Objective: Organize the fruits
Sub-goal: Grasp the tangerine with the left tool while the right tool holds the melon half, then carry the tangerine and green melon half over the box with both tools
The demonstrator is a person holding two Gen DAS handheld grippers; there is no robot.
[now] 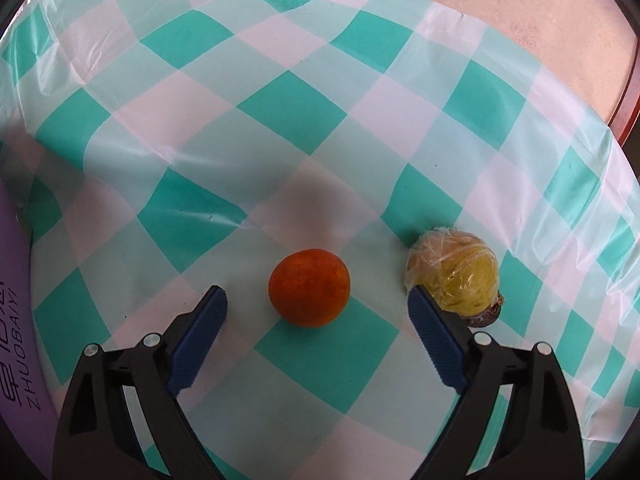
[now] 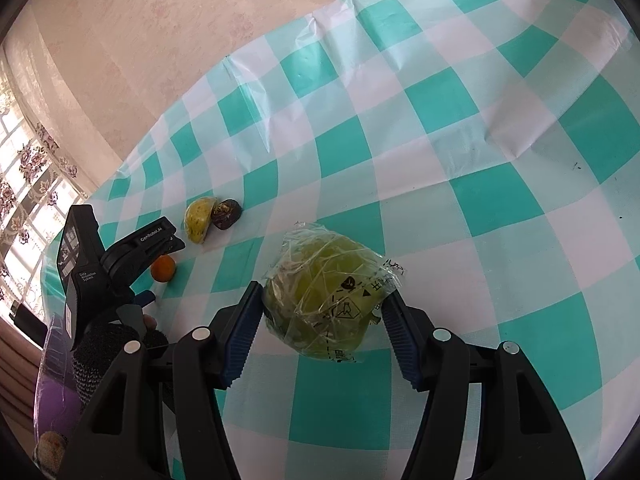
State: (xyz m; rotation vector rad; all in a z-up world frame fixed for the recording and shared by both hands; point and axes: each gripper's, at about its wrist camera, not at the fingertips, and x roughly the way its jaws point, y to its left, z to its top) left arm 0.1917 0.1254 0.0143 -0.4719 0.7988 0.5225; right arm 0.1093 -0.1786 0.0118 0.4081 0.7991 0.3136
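Note:
An orange [image 1: 309, 288] lies on the checked tablecloth [image 1: 280, 112], between the open fingers of my left gripper [image 1: 316, 300], touching neither. A plastic-wrapped yellow fruit [image 1: 456, 272] sits just beyond the right finger, with a dark brown fruit [image 1: 486, 315] behind it. My right gripper [image 2: 320, 308] is shut on a green fruit wrapped in printed plastic [image 2: 326, 300] and holds it over the cloth. The right wrist view also shows the orange [image 2: 163, 268], the yellow fruit [image 2: 198, 219], the dark fruit [image 2: 226, 213] and the left gripper body [image 2: 120, 256].
A purple container with printed letters [image 1: 16, 320] stands at the left edge of the table; it also shows in the right wrist view [image 2: 56, 396]. The table's far edge meets a pale wall [image 1: 500, 4]. A curtained window [image 2: 28, 184] is at the left.

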